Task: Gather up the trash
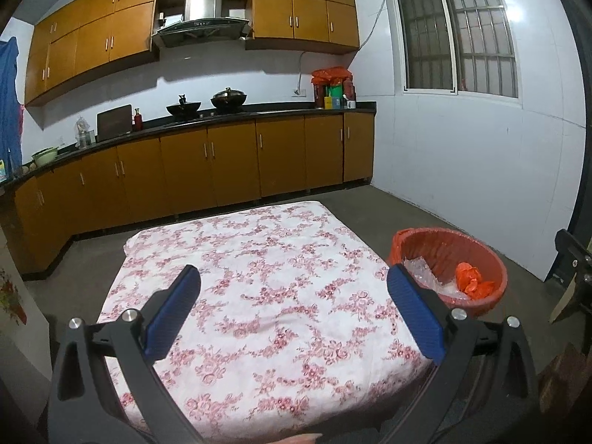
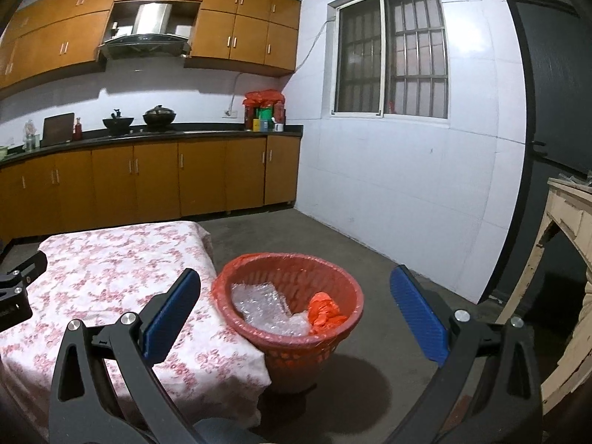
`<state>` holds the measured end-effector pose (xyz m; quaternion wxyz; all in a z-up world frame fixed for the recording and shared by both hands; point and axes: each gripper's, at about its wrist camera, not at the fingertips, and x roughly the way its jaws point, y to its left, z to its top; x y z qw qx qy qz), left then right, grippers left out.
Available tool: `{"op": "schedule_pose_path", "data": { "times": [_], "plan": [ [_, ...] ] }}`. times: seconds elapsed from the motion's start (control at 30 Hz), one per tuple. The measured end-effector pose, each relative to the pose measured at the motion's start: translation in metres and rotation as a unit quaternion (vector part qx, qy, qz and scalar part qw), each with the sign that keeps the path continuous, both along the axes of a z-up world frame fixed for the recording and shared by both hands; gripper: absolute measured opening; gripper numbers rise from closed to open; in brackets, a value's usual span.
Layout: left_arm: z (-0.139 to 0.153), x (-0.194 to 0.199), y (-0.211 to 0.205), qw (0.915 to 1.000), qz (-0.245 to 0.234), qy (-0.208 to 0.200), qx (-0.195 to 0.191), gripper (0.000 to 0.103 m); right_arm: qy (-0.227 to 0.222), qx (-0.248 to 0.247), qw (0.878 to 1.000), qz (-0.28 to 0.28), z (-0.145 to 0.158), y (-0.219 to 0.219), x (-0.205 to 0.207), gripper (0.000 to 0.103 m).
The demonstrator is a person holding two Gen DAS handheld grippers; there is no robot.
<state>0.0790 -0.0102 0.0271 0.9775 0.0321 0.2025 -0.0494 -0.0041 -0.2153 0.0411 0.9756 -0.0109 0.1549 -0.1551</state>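
A red basket [image 2: 333,329] lined with a red bag stands on the floor at the table's right side; it also shows in the left wrist view [image 1: 492,259]. Inside lie clear bubble wrap [image 2: 259,303] and a crumpled orange bag [image 2: 323,312]. My left gripper [image 1: 294,277] is open and empty above the floral-cloth table [image 1: 259,259]. My right gripper [image 2: 296,281] is open and empty, held above and in front of the basket. The left gripper's tip shows at the left edge of the right wrist view [image 2: 18,285].
Kitchen counter with brown cabinets [image 1: 207,162] runs along the back wall, with woks [image 1: 227,98] on the stove. White wall and barred window [image 2: 392,59] at right. A worn cream wooden piece of furniture [image 2: 569,259] stands at far right. Grey concrete floor [image 2: 370,244] surrounds the basket.
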Motion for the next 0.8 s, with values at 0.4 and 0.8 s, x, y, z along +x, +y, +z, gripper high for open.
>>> {"op": "schedule_pose_path", "data": {
  "times": [0.4, 0.8],
  "plan": [
    [-0.005, -0.024, 0.001, 1.0, 0.0, -0.001, 0.001, 0.099, 0.006, -0.015, 1.0, 0.011, -0.012, 0.021, -0.014, 0.101],
    [-0.008, -0.038, 0.003, 0.9999, 0.012, -0.01, 0.002, 0.099, 0.008, -0.017, 1.0, 0.0, -0.02, 0.025, -0.022, 0.101]
  ]
}}
